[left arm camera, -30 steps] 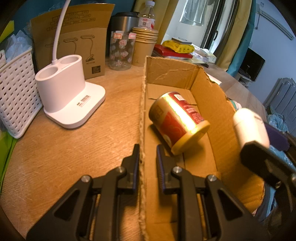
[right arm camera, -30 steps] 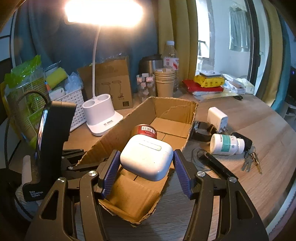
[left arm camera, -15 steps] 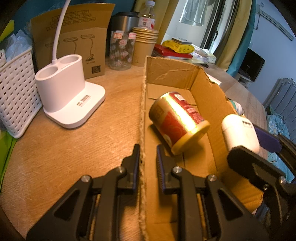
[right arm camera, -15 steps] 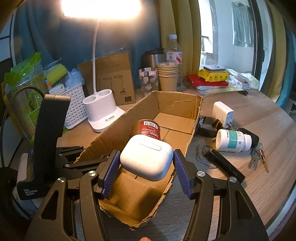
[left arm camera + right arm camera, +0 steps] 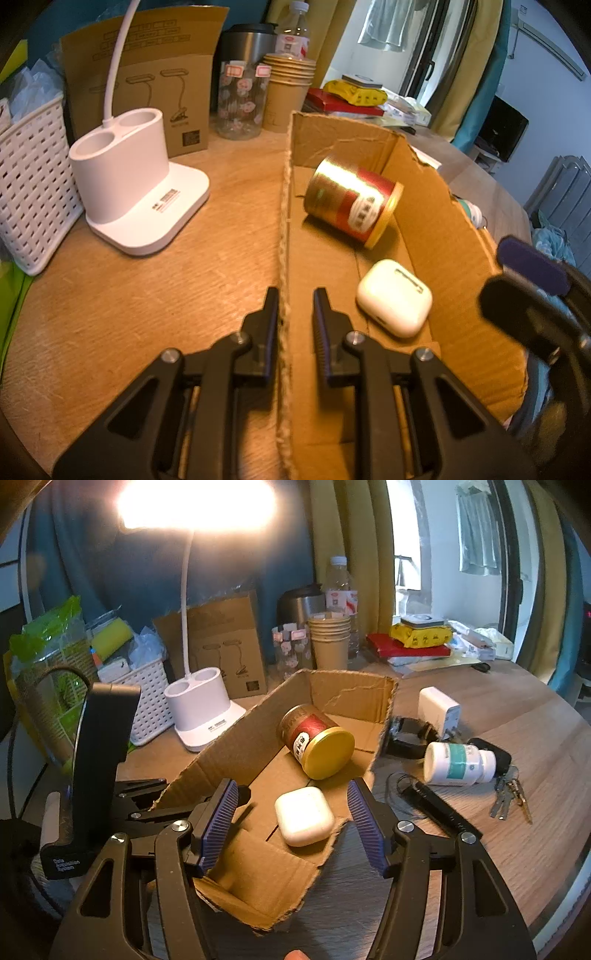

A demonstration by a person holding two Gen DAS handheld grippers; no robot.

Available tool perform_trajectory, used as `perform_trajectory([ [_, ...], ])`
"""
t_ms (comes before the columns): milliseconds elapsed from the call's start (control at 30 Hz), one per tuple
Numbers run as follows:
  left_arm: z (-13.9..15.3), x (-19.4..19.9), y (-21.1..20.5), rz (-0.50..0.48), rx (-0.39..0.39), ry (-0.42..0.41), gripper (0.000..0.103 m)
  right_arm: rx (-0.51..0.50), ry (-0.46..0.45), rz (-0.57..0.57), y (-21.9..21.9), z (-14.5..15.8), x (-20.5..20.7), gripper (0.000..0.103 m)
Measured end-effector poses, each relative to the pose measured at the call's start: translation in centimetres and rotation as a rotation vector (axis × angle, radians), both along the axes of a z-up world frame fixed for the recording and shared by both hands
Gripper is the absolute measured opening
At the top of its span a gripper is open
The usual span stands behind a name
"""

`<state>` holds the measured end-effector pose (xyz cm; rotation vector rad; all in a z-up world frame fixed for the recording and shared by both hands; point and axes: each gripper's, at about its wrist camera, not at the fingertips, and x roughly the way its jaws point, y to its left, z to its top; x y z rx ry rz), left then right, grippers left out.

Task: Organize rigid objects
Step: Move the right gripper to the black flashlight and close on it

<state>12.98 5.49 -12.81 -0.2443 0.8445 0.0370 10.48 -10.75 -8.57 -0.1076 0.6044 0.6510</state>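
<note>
An open cardboard box (image 5: 436, 221) (image 5: 229, 749) lies on the wooden table. Inside it a red and gold can (image 5: 352, 201) (image 5: 314, 740) lies on its side, and a white earbud case (image 5: 394, 297) (image 5: 303, 816) lies flat on the box floor nearer me. My left gripper (image 5: 295, 306) is shut on the box's left wall. My right gripper (image 5: 291, 823) is open and empty above the box's near end, with the earbud case below it between the fingers.
A white lamp base (image 5: 129, 192), a white basket (image 5: 29, 184), a jar and paper cups (image 5: 288, 96) stand to the left and behind. Right of the box lie a pill bottle (image 5: 458, 763), a charger (image 5: 439, 709), keys (image 5: 509, 794) and a black pen-like tool (image 5: 436, 808).
My right gripper opened and let go of the earbud case, which now lies on the box floor. The can rolled a little farther back. My left gripper kept its hold on the box wall.
</note>
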Motion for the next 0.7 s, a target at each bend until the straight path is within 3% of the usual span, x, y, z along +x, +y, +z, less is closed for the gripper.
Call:
perform_trajectory([
  [400, 0.0, 0.0, 0.0, 0.0, 0.0, 0.0, 0.02, 0.031, -0.036, -0.133, -4.7, 1.5, 1.1, 0.065],
  [700, 0.0, 0.0, 0.0, 0.0, 0.0, 0.0, 0.02, 0.011, -0.037, -0.199, -6.8, 0.8, 2.1, 0.065],
])
